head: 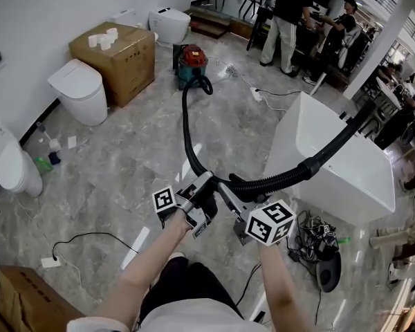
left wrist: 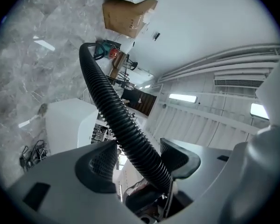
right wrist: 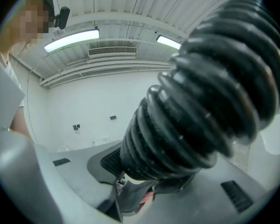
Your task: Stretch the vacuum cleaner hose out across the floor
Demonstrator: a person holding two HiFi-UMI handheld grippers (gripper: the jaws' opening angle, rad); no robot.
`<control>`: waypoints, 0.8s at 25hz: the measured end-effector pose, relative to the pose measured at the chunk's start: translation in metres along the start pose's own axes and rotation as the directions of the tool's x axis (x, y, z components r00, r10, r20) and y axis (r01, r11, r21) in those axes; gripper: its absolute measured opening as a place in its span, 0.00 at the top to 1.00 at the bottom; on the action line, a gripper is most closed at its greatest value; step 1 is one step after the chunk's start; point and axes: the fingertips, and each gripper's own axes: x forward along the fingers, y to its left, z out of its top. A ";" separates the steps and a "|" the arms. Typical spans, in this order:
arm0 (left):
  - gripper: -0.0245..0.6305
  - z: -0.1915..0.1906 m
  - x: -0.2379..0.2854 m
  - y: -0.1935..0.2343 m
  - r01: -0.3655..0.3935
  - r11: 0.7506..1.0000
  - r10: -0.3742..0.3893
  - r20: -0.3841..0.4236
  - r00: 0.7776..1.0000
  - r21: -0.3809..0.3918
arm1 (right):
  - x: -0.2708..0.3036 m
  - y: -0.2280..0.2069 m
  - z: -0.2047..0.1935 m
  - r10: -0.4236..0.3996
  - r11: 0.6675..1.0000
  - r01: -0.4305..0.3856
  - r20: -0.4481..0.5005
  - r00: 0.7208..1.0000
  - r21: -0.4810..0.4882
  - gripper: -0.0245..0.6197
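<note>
One hose (head: pixel 187 126), one vacuum cleaner (head: pixel 192 62), two grippers. The hose runs from the vacuum beside the cardboard box (head: pixel 114 50), across the floor and up to the hands, then arcs over the white tub (head: pixel 332 164). Its far end gets lost in the dark clutter there. The left gripper (left wrist: pixel 140 153) has its jaws wide, with the hose passing loosely between them, and only its own view shows that gap. The right gripper (right wrist: pixel 149 171) is clamped on the hose, which blocks most of that view.

No text or label is legible anywhere.
</note>
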 end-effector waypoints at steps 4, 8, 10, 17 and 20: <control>0.54 -0.002 0.000 0.001 0.008 1.000 -0.008 -0.021 1.000 -0.021 | -0.003 0.002 -0.001 -0.005 1.000 0.005 0.006 1.000 -0.015 0.70; 0.54 -0.002 -0.001 -0.003 0.039 0.997 -0.041 -0.017 0.999 -0.061 | -0.004 0.007 0.001 -0.002 1.000 0.002 0.012 1.000 -0.021 0.70; 0.54 -0.004 0.001 -0.003 0.033 0.998 -0.035 -0.038 0.999 -0.051 | -0.005 0.009 0.000 0.001 1.000 0.000 0.013 1.000 -0.024 0.70; 0.54 -0.006 0.006 0.001 0.022 0.998 -0.025 -0.046 0.999 -0.066 | -0.007 0.010 -0.002 0.005 1.000 -0.004 0.012 1.000 -0.022 0.70; 0.54 -0.004 0.007 -0.001 0.033 0.997 -0.035 -0.034 0.999 -0.075 | -0.006 0.013 -0.001 0.013 1.000 -0.013 0.014 1.000 -0.011 0.70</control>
